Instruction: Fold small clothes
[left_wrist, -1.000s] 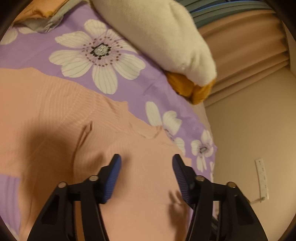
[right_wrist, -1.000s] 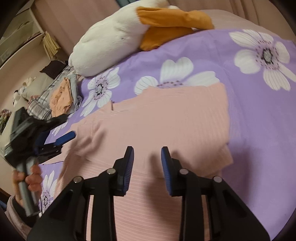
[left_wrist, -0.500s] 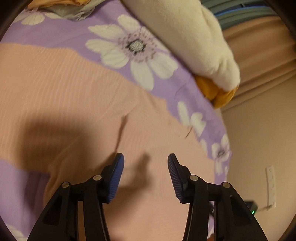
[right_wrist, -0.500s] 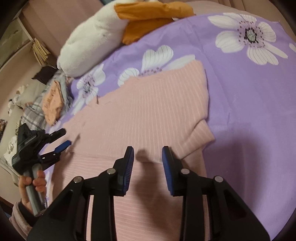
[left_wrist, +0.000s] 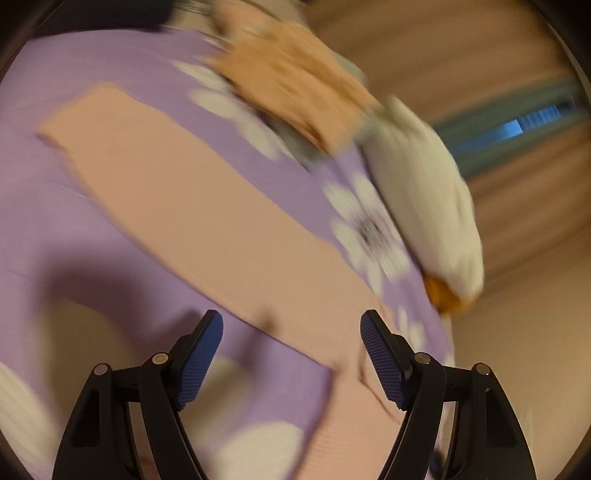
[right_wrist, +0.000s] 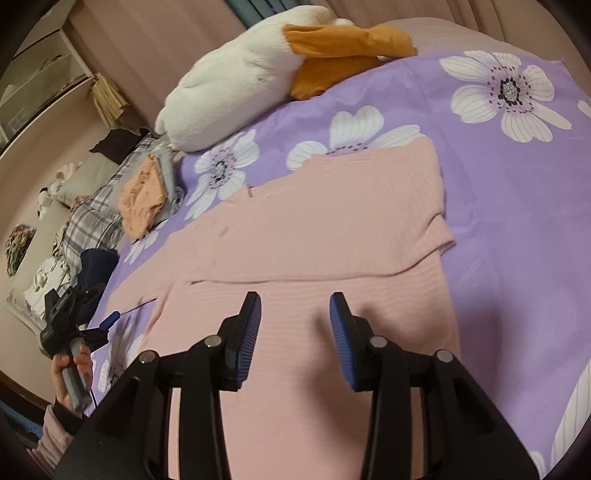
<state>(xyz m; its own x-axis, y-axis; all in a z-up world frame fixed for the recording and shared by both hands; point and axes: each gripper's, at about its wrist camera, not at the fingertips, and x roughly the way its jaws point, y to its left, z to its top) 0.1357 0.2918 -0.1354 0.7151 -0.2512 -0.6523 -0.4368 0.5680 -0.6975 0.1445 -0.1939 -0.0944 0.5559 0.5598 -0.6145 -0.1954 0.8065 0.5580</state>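
A pink ribbed knit top (right_wrist: 314, 236) lies flat on the purple flowered bedsheet (right_wrist: 517, 192), with one sleeve folded across its body. My right gripper (right_wrist: 294, 317) is open and empty, hovering over the top's lower body. My left gripper (left_wrist: 291, 336) is open and empty above the long pink sleeve (left_wrist: 207, 206), which stretches away to the upper left in the blurred left wrist view. The left gripper also shows in the right wrist view (right_wrist: 96, 325), held at the bed's left edge beside the sleeve end.
A white plush duck (right_wrist: 258, 62) with an orange bill lies at the head of the bed. A pile of folded clothes (right_wrist: 144, 195) and plaid fabric (right_wrist: 92, 221) sits at the left. Curtains (left_wrist: 498, 66) hang behind.
My left gripper has swung away from the top's body toward the outstretched sleeve and opened wider; its view is motion-blurred. My right gripper has opened a little and drawn back slightly.
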